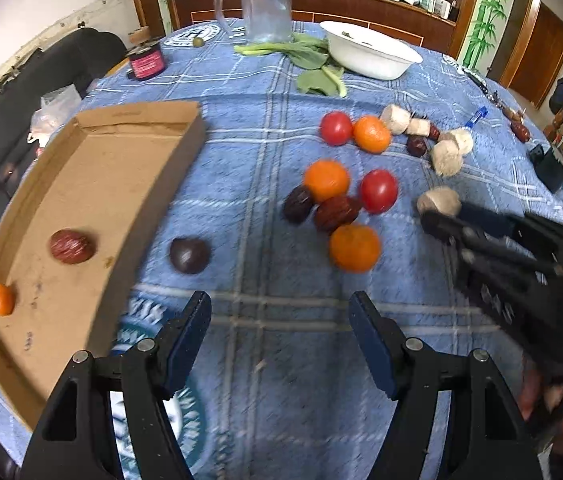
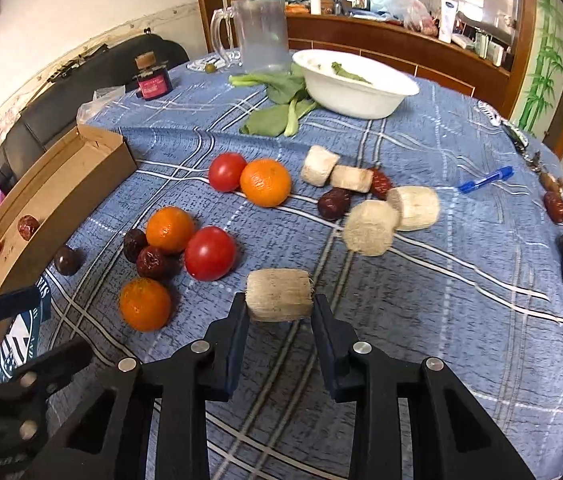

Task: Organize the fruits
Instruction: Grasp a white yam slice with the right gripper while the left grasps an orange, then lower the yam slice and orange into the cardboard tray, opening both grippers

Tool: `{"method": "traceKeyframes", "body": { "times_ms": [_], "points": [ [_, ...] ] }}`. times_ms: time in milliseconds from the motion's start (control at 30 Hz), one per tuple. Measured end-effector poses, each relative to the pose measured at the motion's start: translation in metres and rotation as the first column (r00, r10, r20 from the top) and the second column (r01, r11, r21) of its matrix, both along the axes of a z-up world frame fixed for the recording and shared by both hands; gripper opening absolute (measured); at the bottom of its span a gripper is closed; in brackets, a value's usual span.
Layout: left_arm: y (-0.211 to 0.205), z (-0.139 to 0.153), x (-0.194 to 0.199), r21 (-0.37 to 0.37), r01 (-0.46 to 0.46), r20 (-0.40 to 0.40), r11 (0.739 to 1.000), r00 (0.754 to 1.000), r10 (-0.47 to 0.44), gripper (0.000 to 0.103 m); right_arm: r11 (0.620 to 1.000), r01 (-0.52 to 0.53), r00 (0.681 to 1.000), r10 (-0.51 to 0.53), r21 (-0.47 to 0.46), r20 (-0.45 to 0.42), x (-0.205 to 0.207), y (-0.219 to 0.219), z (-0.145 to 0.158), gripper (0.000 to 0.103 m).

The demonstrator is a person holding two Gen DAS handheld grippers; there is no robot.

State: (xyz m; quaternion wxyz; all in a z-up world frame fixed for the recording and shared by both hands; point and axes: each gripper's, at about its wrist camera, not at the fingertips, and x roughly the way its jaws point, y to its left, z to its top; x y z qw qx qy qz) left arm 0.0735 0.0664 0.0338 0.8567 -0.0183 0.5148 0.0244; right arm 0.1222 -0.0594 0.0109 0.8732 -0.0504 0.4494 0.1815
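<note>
box (image 1: 93, 184) left of fruit pile (image 1: 337, 204) | bowl (image 1: 369, 54) behind pile

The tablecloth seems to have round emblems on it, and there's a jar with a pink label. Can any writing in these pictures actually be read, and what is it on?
None can be read with confidence.
Near emblem on the tablecloth: white letters, blurred and partly hidden by the left gripper.
Far emblem: ring of lettering, too small.
Jar's pink label: too small.
White bottle on the counter: dark logo, unreadable.
Cardboard tray: no print visible.

The left claw (image 1: 280, 312) hangs with its jaws wide apart, while the right claw (image 2: 280, 312) is clamped tight.
</note>
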Motion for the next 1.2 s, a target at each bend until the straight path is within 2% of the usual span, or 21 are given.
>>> {"method": "traceKeyframes", "body": {
  "times_ms": [167,200,233,267,400,467,567,733,967,1200],
  "points": [
    [-0.018,-0.008,0.021,-0.066,0.022,0.022,0.998,1.000,-0.021,0.068,1.000,0.024,1.000,-0.024,0.009,0.010,-0.015,-0.024,0.005,0.034],
    [-0.021,-0.010,0.024,-0.077,0.025,0.022,0.997,0.999,-0.023,0.052,0.999,0.029,1.000,-0.029,0.014,0.006,-0.017,-0.028,0.005,0.034],
    [-0.023,-0.013,0.027,-0.088,0.032,0.020,0.996,0.999,-0.031,0.028,0.999,0.037,0.999,-0.037,0.017,0.003,-0.019,-0.032,0.005,0.034],
    [-0.025,-0.019,0.030,-0.117,0.054,0.011,0.992,0.999,-0.053,0.029,0.999,0.043,0.999,-0.043,0.021,0.001,-0.022,-0.035,0.006,0.034],
    [-0.020,-0.017,0.025,-0.138,0.071,0.031,0.988,0.997,-0.067,0.028,0.998,0.062,0.998,-0.062,0.021,0.019,-0.037,-0.044,0.013,0.034],
    [-0.011,-0.011,0.015,-0.190,0.073,0.029,0.979,0.997,-0.068,0.028,0.998,0.066,0.997,-0.067,0.020,0.037,-0.047,-0.046,0.019,0.034],
    [0.000,0.000,-0.003,-0.212,0.086,0.050,0.973,0.996,-0.077,0.028,0.997,0.072,0.996,-0.073,0.021,0.058,-0.060,-0.047,0.027,0.034],
    [0.016,0.015,-0.045,-0.205,0.132,0.083,0.970,0.990,-0.117,0.028,0.995,0.098,0.992,-0.100,0.020,0.075,-0.090,-0.044,0.032,0.034],
    [0.034,0.026,-0.075,-0.206,0.170,0.115,0.964,0.982,-0.149,0.029,0.988,0.152,0.986,-0.154,0.028,0.058,-0.127,-0.034,0.027,0.034],
    [0.074,0.038,-0.084,-0.229,0.123,0.143,0.966,0.985,-0.092,0.029,0.993,0.120,0.990,-0.121,0.019,0.068,-0.127,0.001,0.038,0.034]
  ]
}}
